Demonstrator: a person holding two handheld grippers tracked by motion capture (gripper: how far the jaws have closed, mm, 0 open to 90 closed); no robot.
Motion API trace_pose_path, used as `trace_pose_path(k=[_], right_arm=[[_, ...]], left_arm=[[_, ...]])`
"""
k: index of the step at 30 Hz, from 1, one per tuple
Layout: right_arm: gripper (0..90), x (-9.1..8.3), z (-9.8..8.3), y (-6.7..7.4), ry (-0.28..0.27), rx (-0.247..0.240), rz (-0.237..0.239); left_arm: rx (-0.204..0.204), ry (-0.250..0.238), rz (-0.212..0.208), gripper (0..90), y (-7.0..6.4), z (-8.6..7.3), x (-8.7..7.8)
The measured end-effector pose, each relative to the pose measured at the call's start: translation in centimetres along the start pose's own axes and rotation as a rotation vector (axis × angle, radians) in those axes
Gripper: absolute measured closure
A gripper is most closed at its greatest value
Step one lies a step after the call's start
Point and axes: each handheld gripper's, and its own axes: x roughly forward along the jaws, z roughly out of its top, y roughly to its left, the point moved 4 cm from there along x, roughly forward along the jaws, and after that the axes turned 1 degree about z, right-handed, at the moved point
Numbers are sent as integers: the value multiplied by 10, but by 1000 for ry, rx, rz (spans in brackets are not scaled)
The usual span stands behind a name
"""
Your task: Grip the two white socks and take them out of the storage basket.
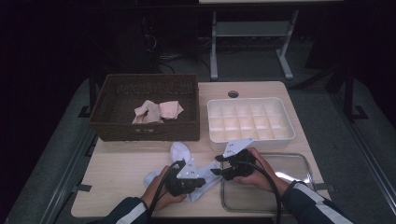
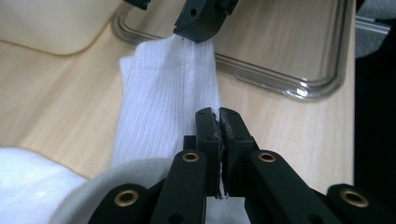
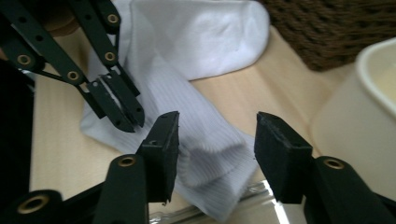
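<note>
Socks are my job right now. At the far left of the desk [image 1: 116,163] sits a brown basket [image 1: 145,126] with some pinkish socks [image 1: 156,111] lying inside it. In front of the basket, near the front edge of the desk, a white sock [image 1: 180,153] lies flat. Its toe end is close to the basket and its ribbed end reaches over to the rim of the clear tray [image 1: 299,163].

My left claw [image 1: 198,181] is pinched tight on the long edge of the white sock [image 2: 163,93], about halfway along it. I see no gap between its two black tips.

My right claw [image 1: 215,171] is half open. It hangs over the ribbed end of the white sock [image 3: 210,154], where the sock meets the tray's rim [image 3: 187,215]. The cloth sits between the two tips, but they are not pressing on it yet.

Past the tray, at the far right of the desk, stands a white box with many little squares [image 1: 251,120]. It has nothing in it.

I think I am at the step of getting hold of the sock with both claws, so I can fold it or roll it up. Next I should lower my right claw a little and close it on the ribbed end. I must grab only the cloth and not bump the tray. My left claw should keep its pinch while I do that.
</note>
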Motion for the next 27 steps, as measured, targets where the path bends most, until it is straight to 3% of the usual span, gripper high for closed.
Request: trace_pose_path(k=[4, 8, 9, 12, 14, 16, 17, 18, 19, 20, 21, 23, 26, 27], right_arm=[[535, 6, 0, 11, 41, -8, 13], [556, 17, -8, 20, 113, -39, 13], [570, 19, -9, 19, 123, -54, 7], [593, 22, -11, 19, 135, -38, 7], [604, 26, -14, 19, 153, -47, 3], [595, 27, -14, 18, 159, -53, 0], [582, 27, -14, 18, 158, -54, -5], [582, 26, -13, 17, 156, -50, -11], [569, 25, -11, 16, 145, -40, -17], [569, 25, -11, 16, 145, -40, -17], [563, 24, -10, 16, 140, -31, -18], [552, 23, -8, 13, 121, -11, -41], [546, 24, -7, 14, 119, -1, -35], [539, 28, -9, 13, 139, -20, -39]], left_arm=[[-14, 19, -3, 846, -5, -7, -1], [-19, 23, -9, 751, -6, -10, -3], [-20, -1, -5, 713, -4, -9, -10], [-26, -29, 15, 642, 3, -7, -23], [-73, -79, 102, 557, 24, -6, -44], [-101, -89, 171, 499, 46, -10, -54], [-136, -87, 193, 477, 58, -14, -55], [-136, -87, 193, 475, 58, -14, -55], [-182, -68, 210, 475, 80, -22, -54], [-182, -68, 210, 468, 80, -22, -54], [-200, -48, 239, 468, 93, -27, -52], [-258, -39, 232, 447, 112, -34, -46], [-270, -4, 237, 427, 122, -37, -39], [-296, 3, 225, 395, 130, -38, -33]])
